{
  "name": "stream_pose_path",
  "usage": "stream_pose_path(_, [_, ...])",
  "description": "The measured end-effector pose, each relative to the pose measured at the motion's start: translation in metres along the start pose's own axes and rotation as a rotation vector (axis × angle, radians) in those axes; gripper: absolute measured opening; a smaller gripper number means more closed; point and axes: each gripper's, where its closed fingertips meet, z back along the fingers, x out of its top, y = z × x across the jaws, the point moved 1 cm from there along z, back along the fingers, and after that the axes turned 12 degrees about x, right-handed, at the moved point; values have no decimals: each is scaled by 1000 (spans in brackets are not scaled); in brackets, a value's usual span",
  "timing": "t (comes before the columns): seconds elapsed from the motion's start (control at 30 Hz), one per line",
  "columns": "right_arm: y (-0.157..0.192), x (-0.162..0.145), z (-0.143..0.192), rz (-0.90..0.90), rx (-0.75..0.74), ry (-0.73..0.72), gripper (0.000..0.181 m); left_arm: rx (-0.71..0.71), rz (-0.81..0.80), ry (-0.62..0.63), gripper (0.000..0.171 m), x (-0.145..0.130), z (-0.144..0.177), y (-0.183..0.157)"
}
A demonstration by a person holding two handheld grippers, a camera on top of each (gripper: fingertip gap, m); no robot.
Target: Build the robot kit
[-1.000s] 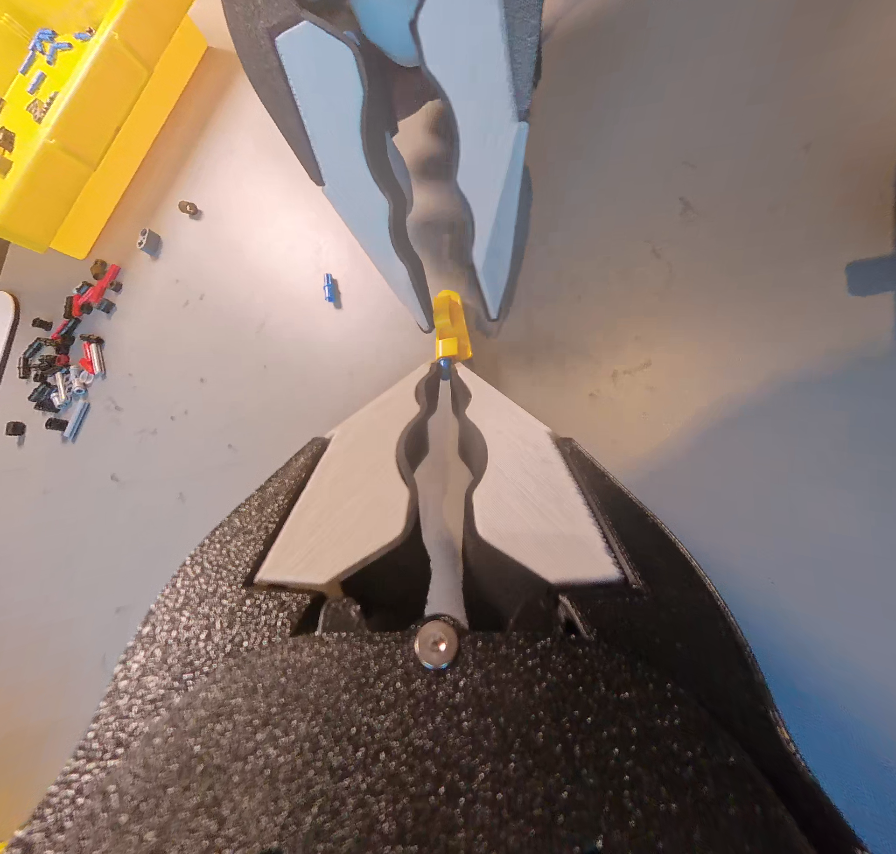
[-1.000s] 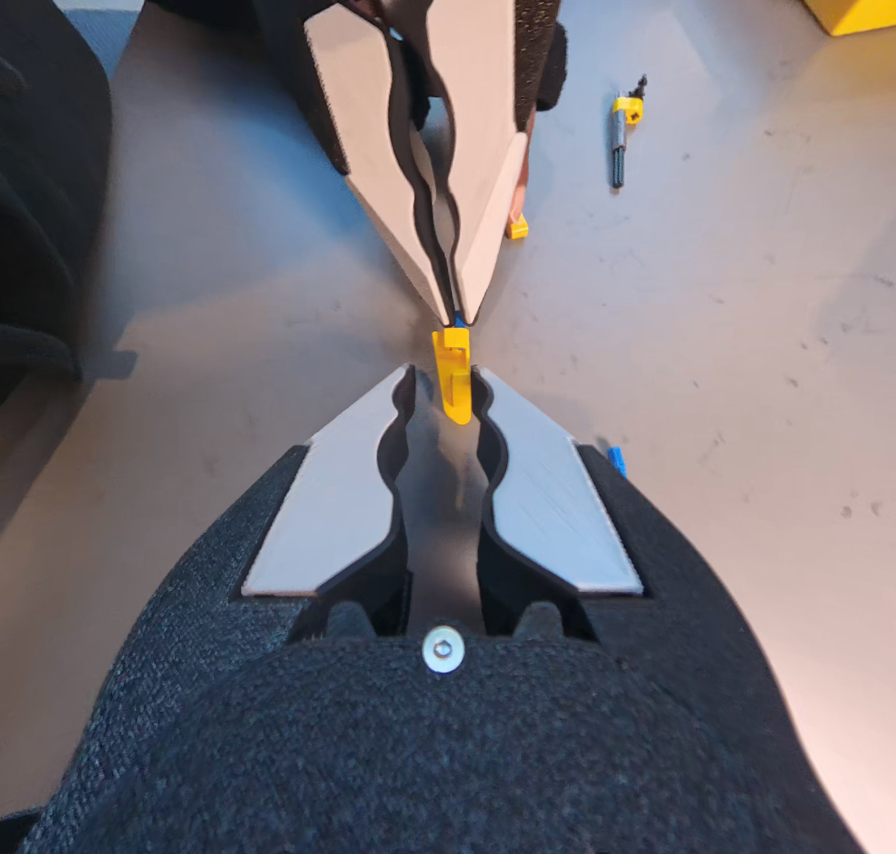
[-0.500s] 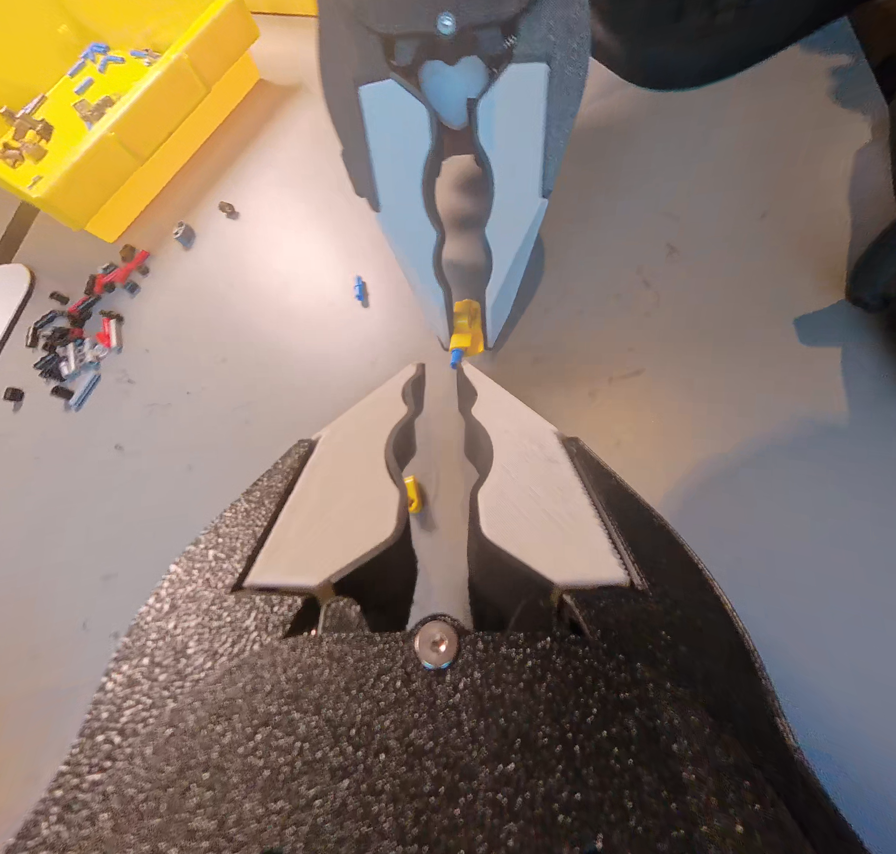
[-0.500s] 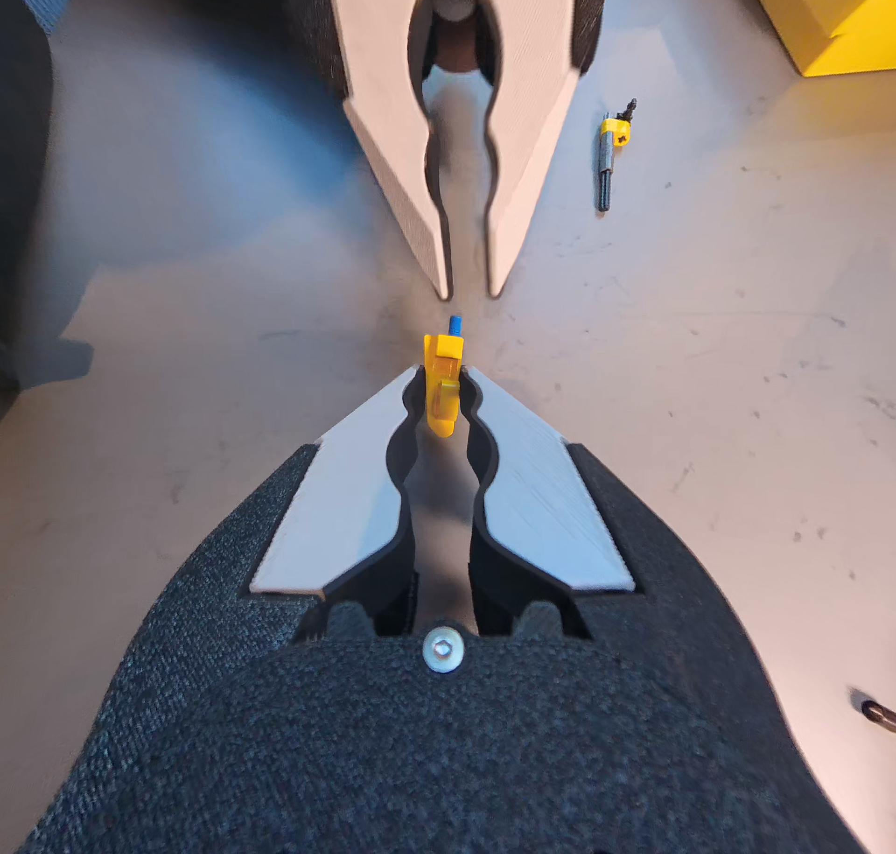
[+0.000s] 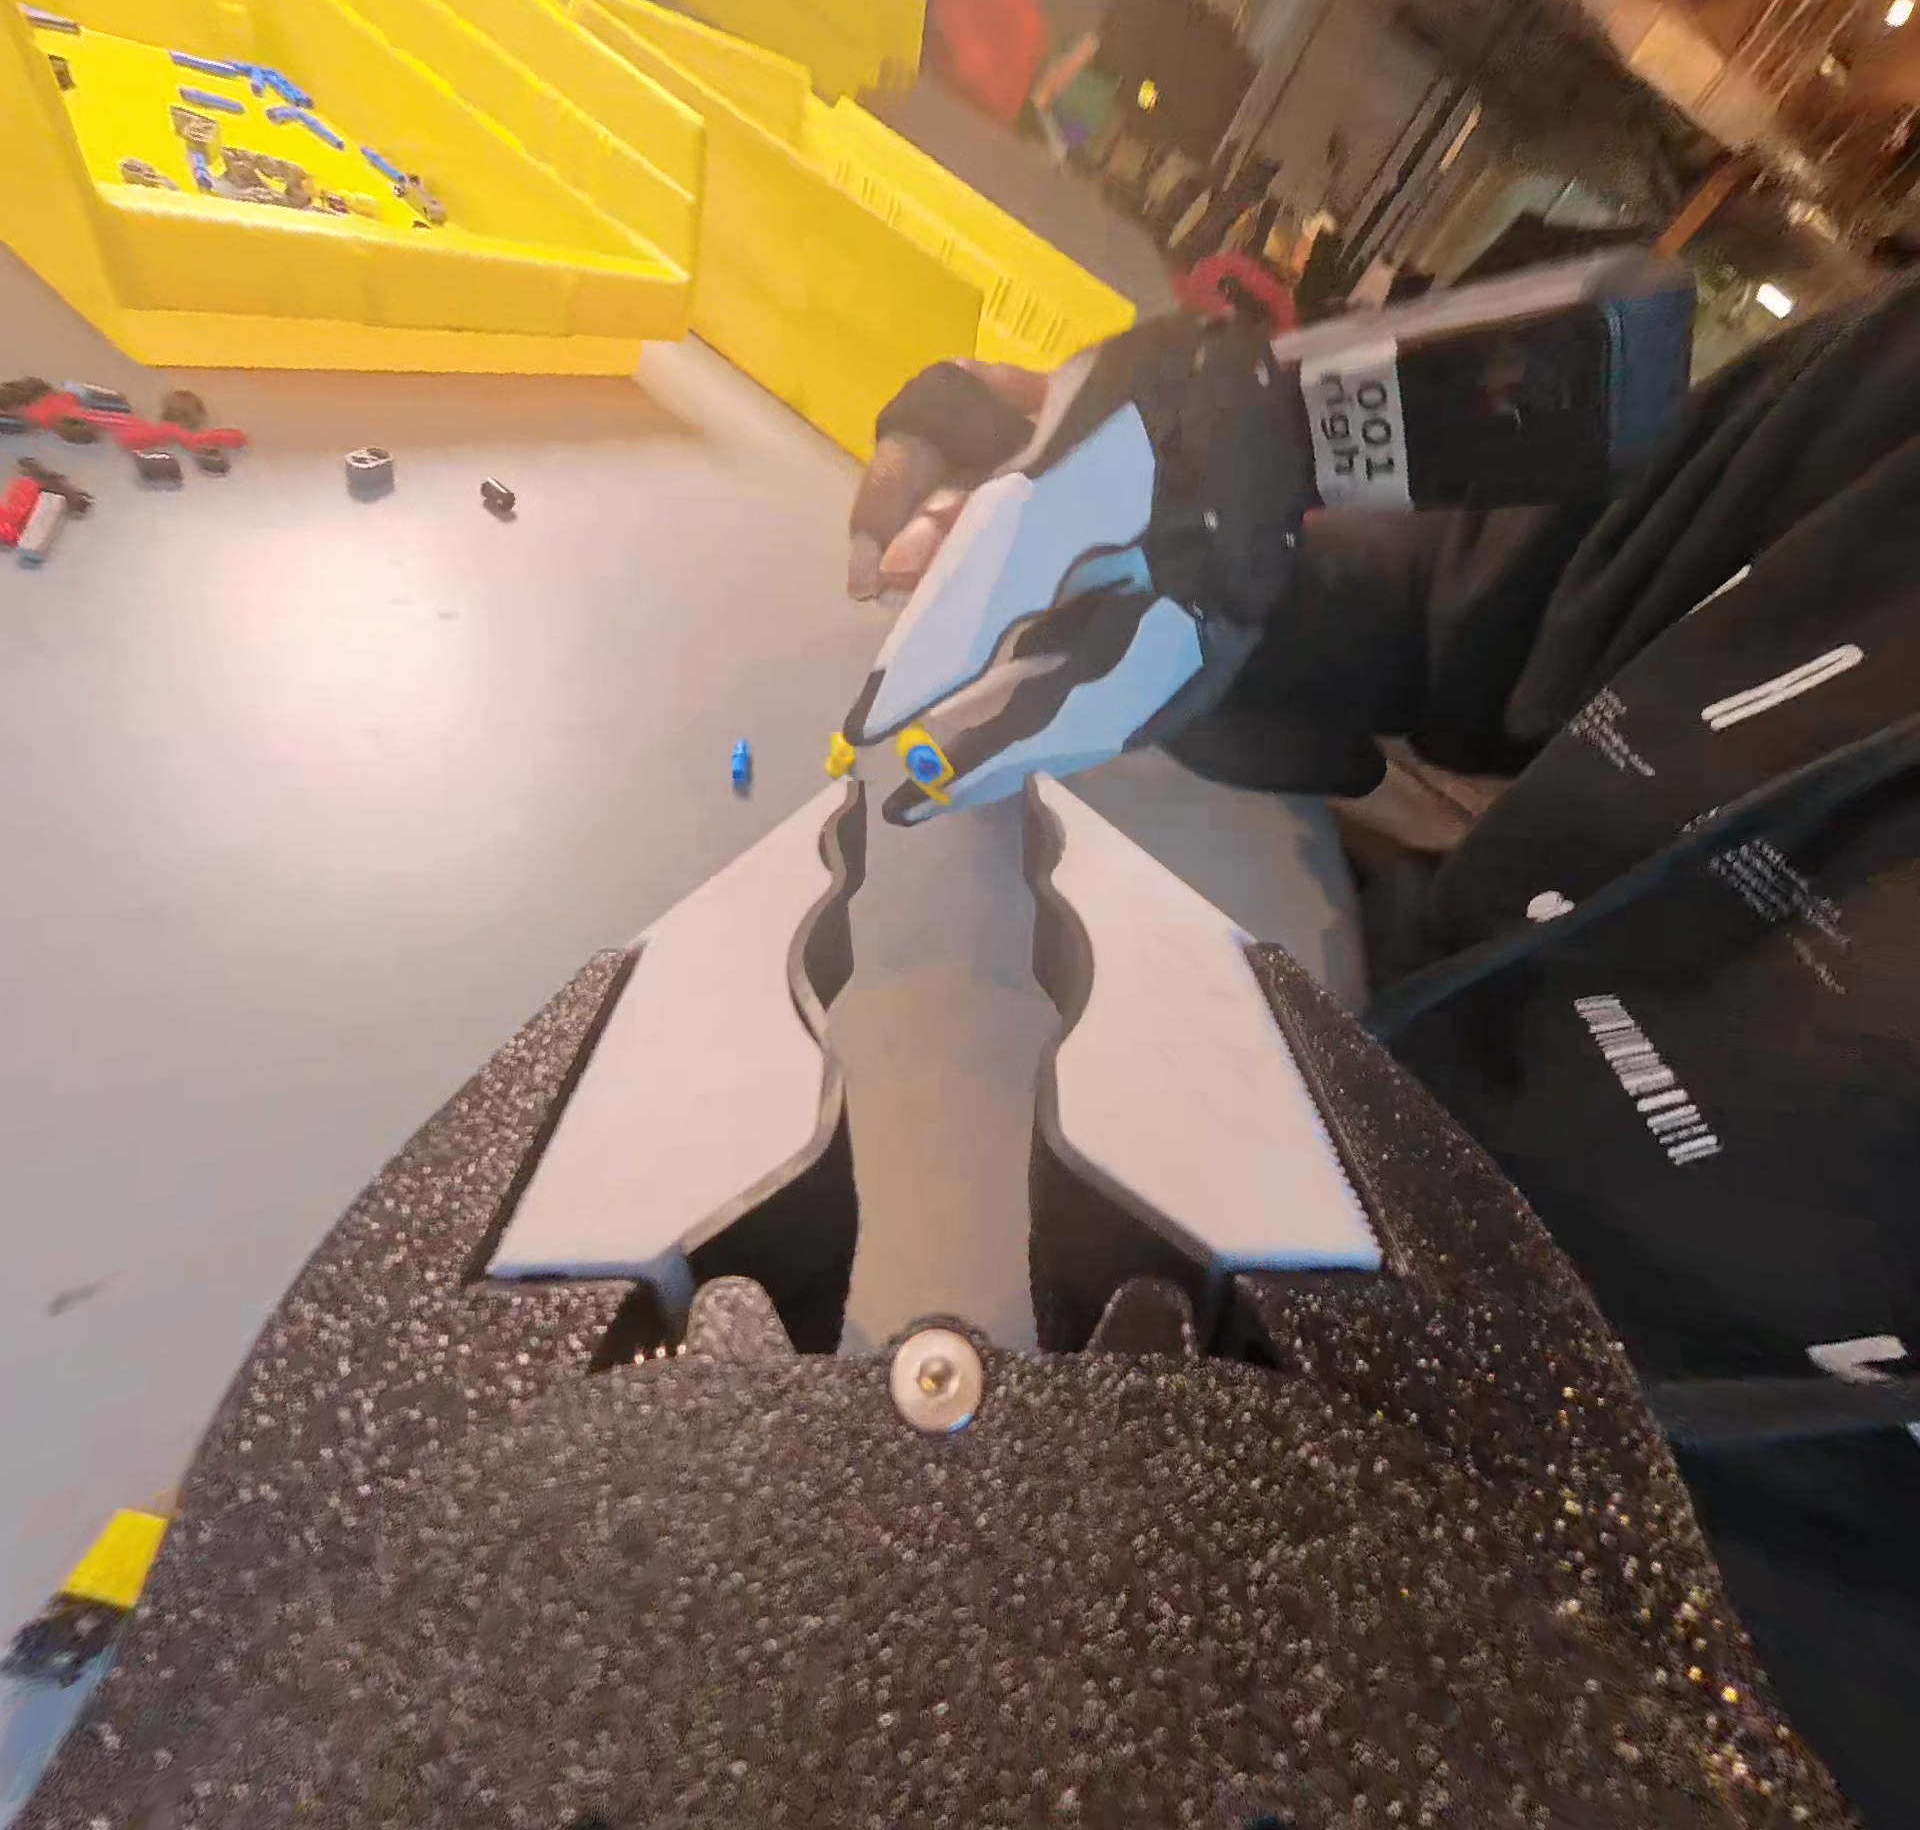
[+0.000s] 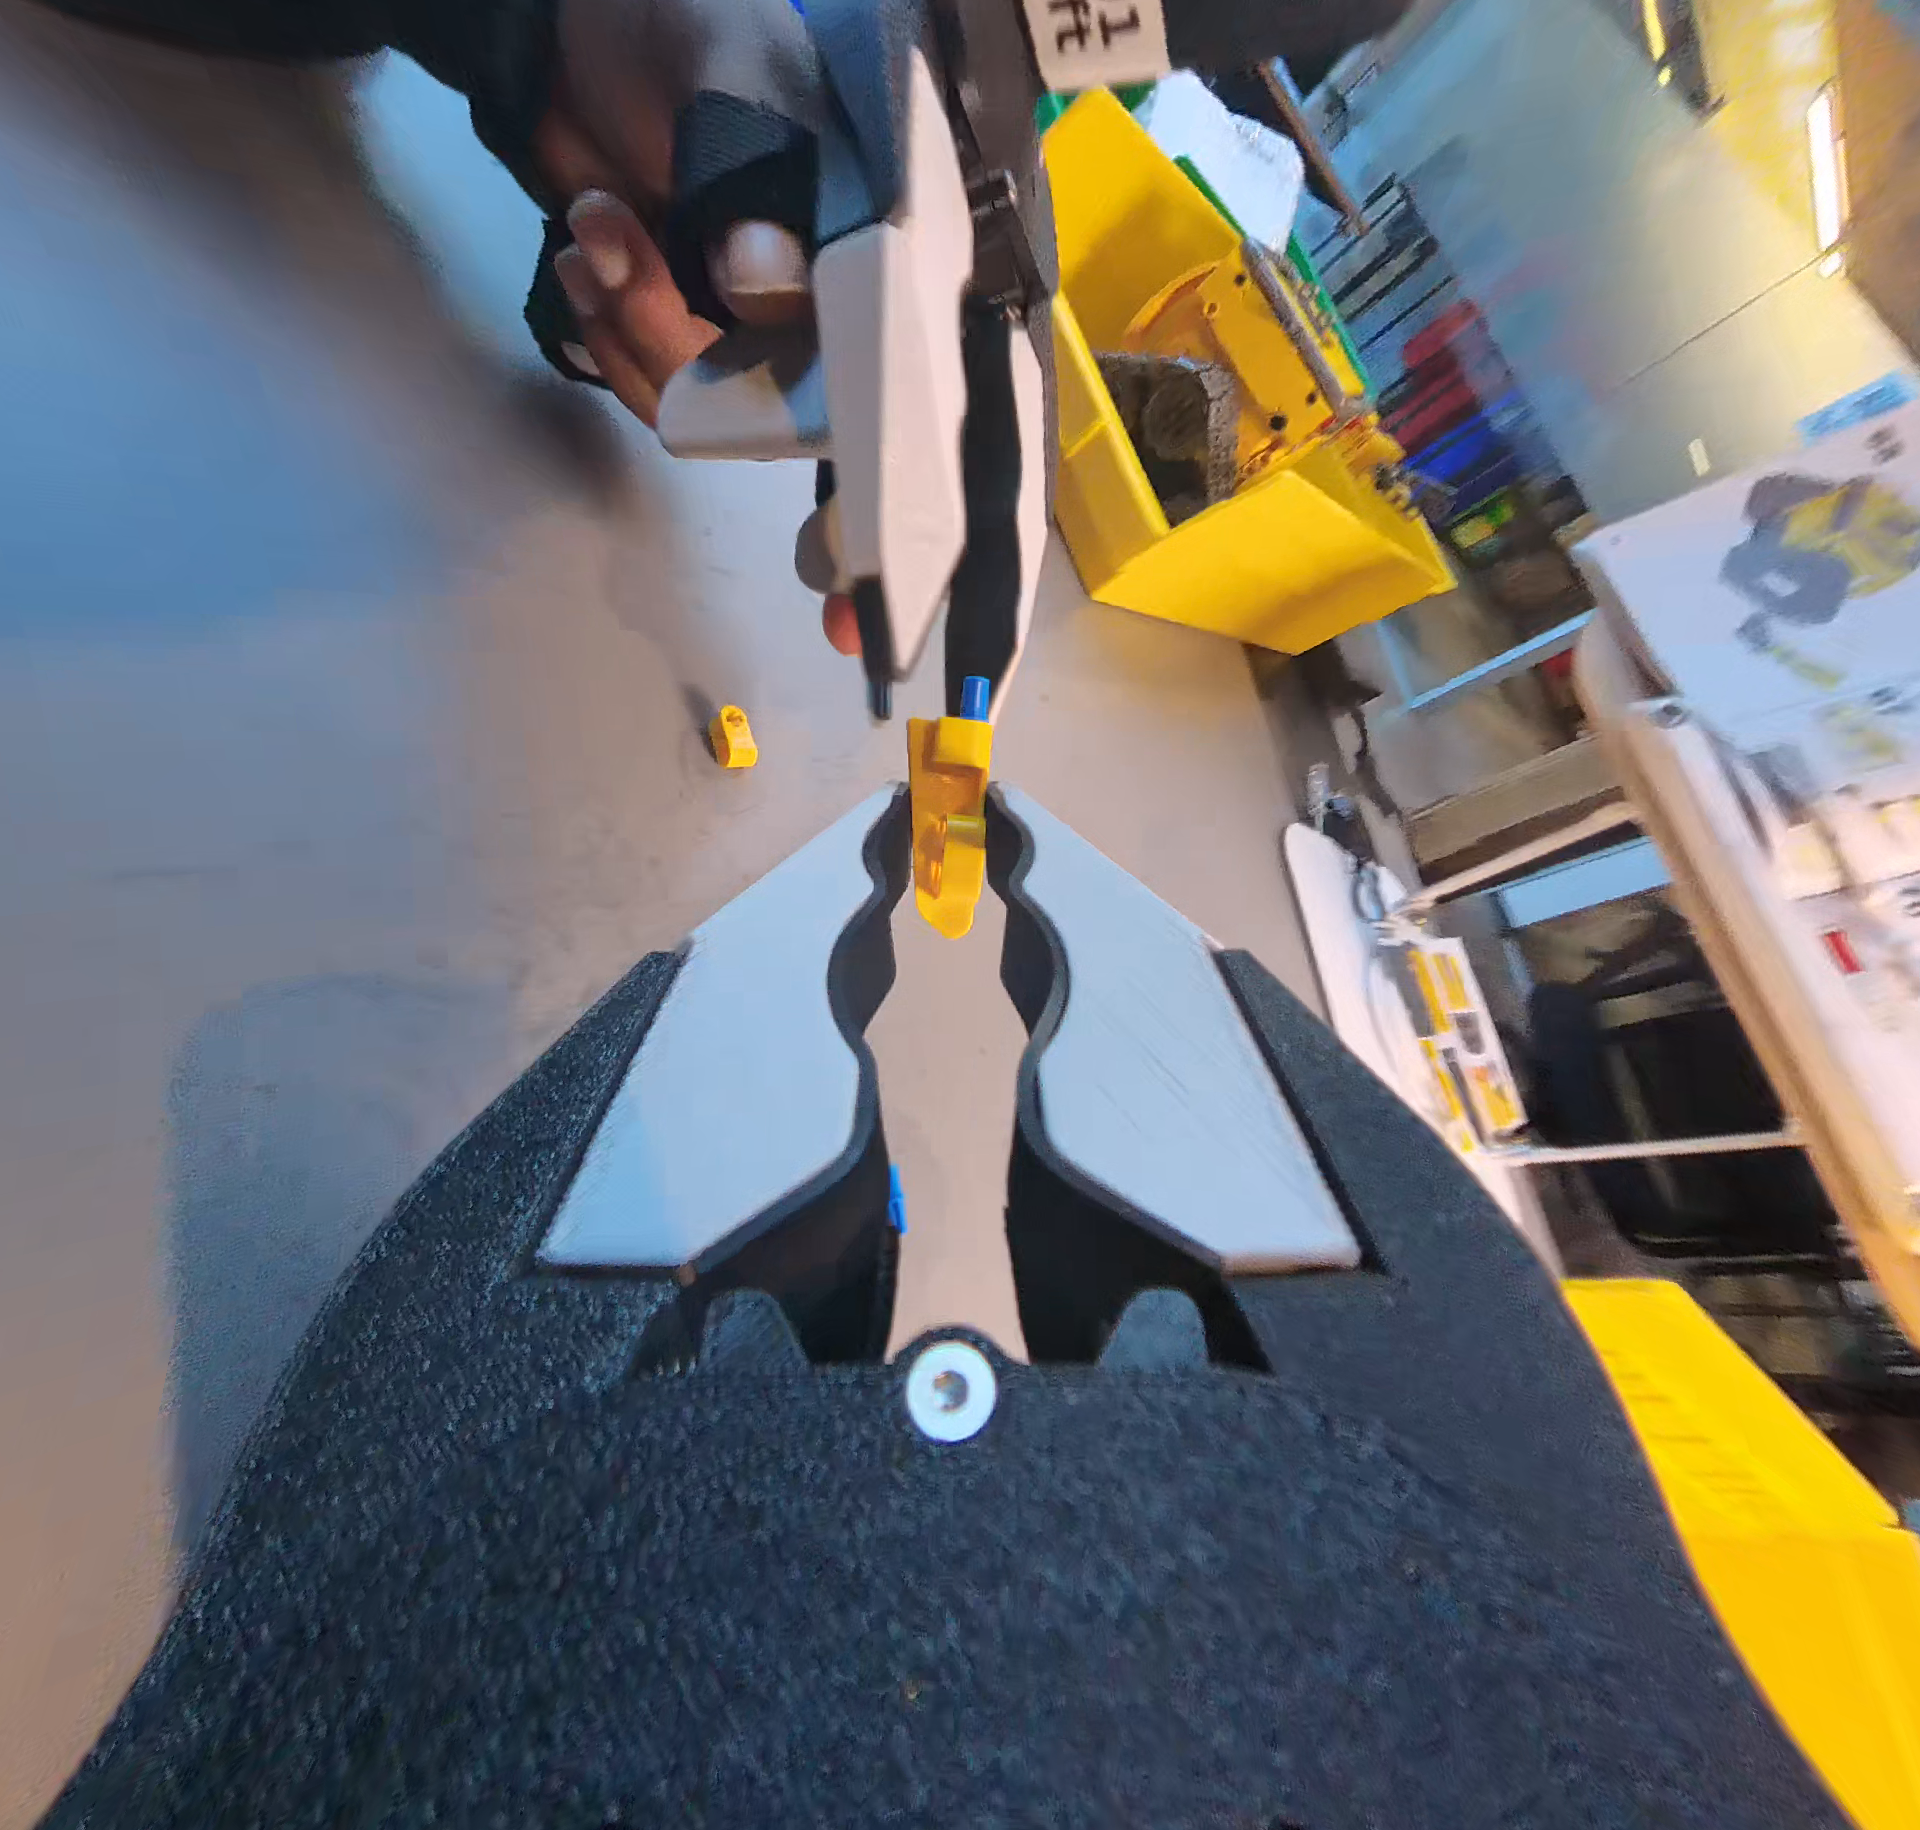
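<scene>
Right gripper (image 6: 943, 793) clamps a yellow connector (image 6: 945, 824) with blue pin; left gripper (image 5: 940, 793) fingers spread.

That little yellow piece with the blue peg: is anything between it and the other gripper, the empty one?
Nothing visible. The yellow piece sits clamped in the right gripper; the left gripper, open, faces it across a bare gap. A smaller yellow piece lies off to one side.
</scene>
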Motion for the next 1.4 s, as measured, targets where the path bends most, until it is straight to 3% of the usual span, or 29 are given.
stream_pose_path(0.1, [1,3,0,82,-37,24,13,15,25,-26,16,2,-2,3])
stream_pose_path(0.2, [1,3,0,116,-52,40,13,29,-48,-20,8,1,-3,0])
stream_pose_path(0.3, [2,7,4,5,-4,-61,14,89,-247,-28,6,1,-1,-3])
stream_pose_path(0.47, [6,4,14,-331,217,-223,28,257,-746,-18,6,-10,-2,-3])
stream_pose_path(0.53, [15,4,12,-313,262,-210,17,274,-817,-17,6,-12,-5,-6])
stream_pose_path(0.63, [16,1,8,-237,212,-156,8,282,-849,-10,6,-15,-6,-6])
stream_pose_path(0.73, [11,4,11,-164,151,-147,7,289,-756,-9,7,-14,-7,0])
stream_pose_path(0.9, [-1,7,17,11,-10,-109,7,147,-324,-47,27,0,-3,-2])
stream_pose_path(1.03, [-3,8,17,56,-48,-93,7,58,-75,-48,21,5,-4,-4])
stream_pose_path(1.1, [-2,7,15,93,-61,-67,7,81,-38,-41,14,4,-6,2])
stream_pose_path(1.3, [-4,14,17,213,-137,-44,7,136,-40,-15,12,-1,-7,12])
stream_pose_path(1.4, [-3,16,17,260,-151,-28,7,93,-29,-38,8,2,-6,6])
